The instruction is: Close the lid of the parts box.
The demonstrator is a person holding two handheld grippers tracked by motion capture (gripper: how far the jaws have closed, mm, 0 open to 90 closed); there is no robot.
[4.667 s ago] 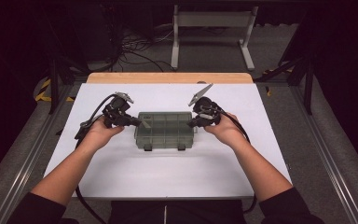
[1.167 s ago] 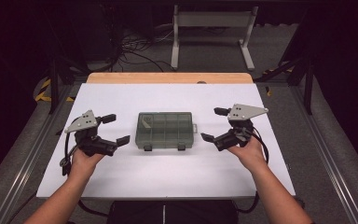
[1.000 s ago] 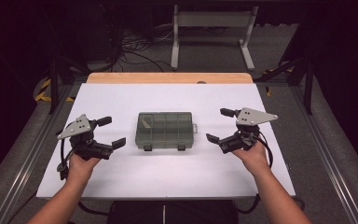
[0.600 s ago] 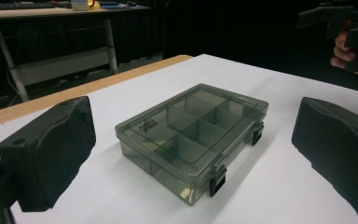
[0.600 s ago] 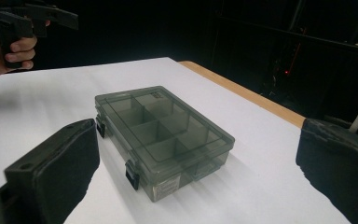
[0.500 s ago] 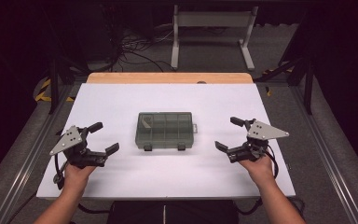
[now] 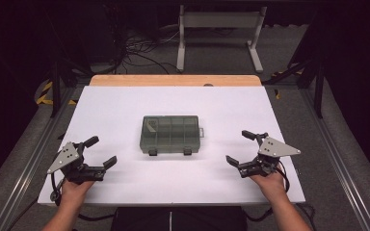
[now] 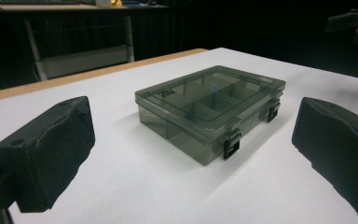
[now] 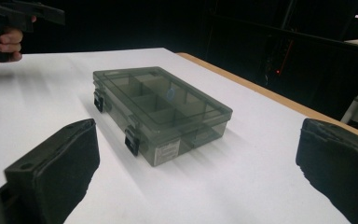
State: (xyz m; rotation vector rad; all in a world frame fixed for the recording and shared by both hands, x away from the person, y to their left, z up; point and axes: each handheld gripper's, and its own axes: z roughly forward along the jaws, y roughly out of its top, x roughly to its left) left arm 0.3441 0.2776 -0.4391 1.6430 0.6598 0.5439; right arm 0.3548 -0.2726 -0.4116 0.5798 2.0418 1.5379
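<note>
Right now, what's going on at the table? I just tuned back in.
A person holds a two-jaw gripper in each hand at a white table. The left gripper and right gripper are both open and empty, resting near the table's front corners, well clear of the grey compartment box. That box sits in the middle of the table with its lid down and two black latches on its near side. Nothing is touching it.

The compartment box (image 7: 170, 134) lies at mid-bench (image 7: 125, 103); the left gripper (image 7: 97, 151) sits near-left of it; the right gripper (image 7: 241, 147) near-right, both well apart.
</note>
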